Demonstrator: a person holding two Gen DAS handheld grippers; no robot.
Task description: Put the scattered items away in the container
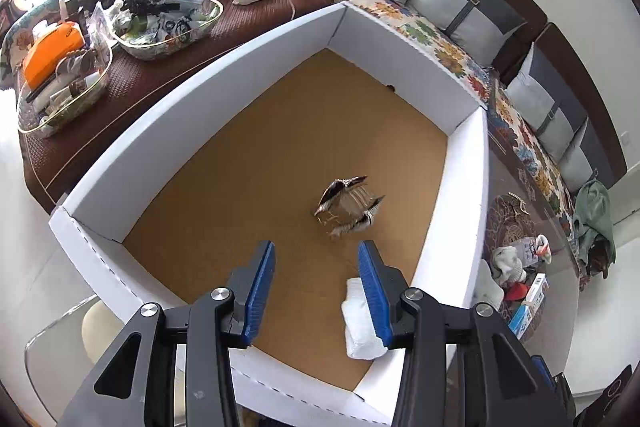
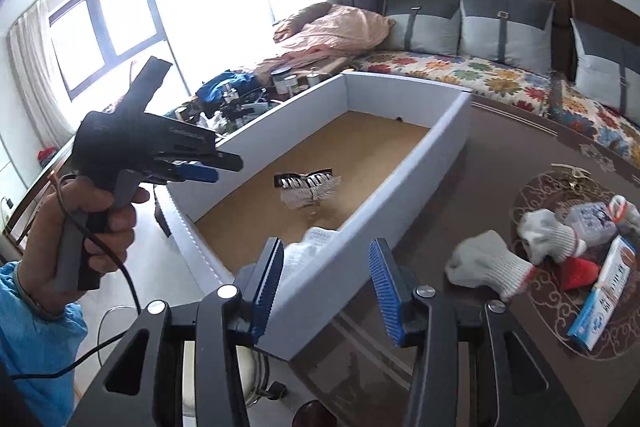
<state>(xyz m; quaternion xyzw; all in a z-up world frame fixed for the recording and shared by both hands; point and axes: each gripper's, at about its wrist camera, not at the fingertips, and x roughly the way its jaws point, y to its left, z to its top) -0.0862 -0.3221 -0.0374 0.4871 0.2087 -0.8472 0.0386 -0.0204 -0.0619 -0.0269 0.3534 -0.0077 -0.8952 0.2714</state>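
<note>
A white-walled box (image 1: pixel 280 39) with a brown cardboard floor fills the left wrist view. On its floor lie a black-and-clear comb-like bundle (image 1: pixel 348 207) and a folded white cloth (image 1: pixel 362 323). My left gripper (image 1: pixel 316 247) hovers over the box, open, nothing between its blue pads. In the right wrist view the right gripper (image 2: pixel 327 245) stands open and empty over the box's (image 2: pixel 420 171) near corner. The bundle (image 2: pixel 310 187) and the cloth (image 2: pixel 312 239) show inside. A hand holds the left gripper (image 2: pixel 224 167) above the box's left side.
On the brown table to the right lie white knit gloves (image 2: pixel 486 263), a clear plastic case (image 2: pixel 592 223), a red item (image 2: pixel 580 275), a blue-white carton (image 2: pixel 604 291) and a gold clip (image 2: pixel 570 173). Trays of toiletries (image 1: pixel 168 27) crowd the far left. A cushioned sofa (image 2: pixel 480 75) runs behind.
</note>
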